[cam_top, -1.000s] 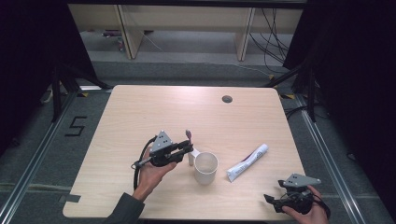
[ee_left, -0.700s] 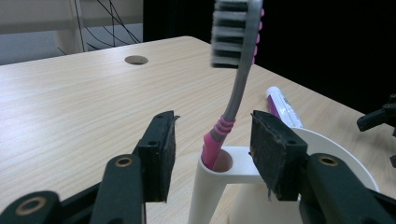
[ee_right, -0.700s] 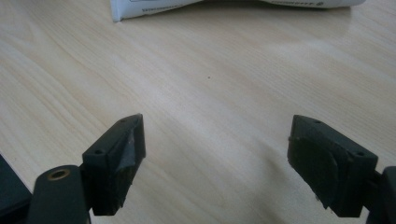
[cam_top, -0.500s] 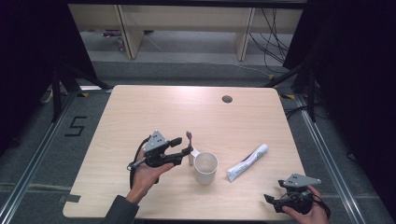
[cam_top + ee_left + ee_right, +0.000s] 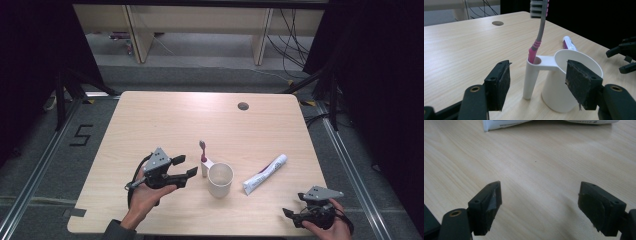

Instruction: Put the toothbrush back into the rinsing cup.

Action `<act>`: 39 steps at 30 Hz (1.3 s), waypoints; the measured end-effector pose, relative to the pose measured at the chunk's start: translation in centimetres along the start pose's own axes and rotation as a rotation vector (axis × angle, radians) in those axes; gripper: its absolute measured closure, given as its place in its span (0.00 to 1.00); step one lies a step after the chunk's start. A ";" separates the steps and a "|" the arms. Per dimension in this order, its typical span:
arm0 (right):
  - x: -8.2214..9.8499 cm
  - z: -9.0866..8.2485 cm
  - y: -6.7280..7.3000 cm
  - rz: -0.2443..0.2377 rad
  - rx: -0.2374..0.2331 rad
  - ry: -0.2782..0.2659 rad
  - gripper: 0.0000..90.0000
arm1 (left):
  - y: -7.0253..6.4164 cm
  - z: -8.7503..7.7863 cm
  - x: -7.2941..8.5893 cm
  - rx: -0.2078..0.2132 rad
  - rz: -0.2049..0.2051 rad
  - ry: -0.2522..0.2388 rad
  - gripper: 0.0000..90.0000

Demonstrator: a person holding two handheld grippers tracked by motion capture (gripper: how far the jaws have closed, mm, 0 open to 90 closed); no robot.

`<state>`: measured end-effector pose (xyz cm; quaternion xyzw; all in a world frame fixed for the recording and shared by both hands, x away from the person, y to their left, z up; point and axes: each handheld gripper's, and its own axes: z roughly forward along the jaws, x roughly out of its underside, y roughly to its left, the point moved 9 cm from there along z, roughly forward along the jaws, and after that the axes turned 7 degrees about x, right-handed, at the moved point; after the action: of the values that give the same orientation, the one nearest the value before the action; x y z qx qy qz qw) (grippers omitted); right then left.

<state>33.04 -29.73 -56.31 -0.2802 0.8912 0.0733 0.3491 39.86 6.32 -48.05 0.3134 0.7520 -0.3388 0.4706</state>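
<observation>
One pink-and-grey toothbrush (image 5: 537, 37) upright in white cup's (image 5: 564, 82) side tube, left tongs (image 5: 537, 85) just opened, empty.

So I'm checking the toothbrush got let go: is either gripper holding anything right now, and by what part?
Nothing is held. The left gripper has just been opening; its fingers stand clear of the toothbrush standing in the cup. The right gripper is open over bare table.

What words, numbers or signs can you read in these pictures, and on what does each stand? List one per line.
"5": marked in black on the floor left of the table.
Print on the toothpaste tube: red and dark lettering, too small and blurred to read.
Print along the tube's edge in the right gripper view: cut off, unreadable.
</observation>
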 end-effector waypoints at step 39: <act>0.2 0.1 0.0 0.012 -0.003 0.017 0.22 | -1.2 -4.0 7.4 -0.043 0.008 0.141 0.26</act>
<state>32.94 -29.80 -56.50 -0.2761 0.8957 0.0742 0.3406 34.26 10.01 -53.26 0.3293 0.7890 -0.2978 0.4247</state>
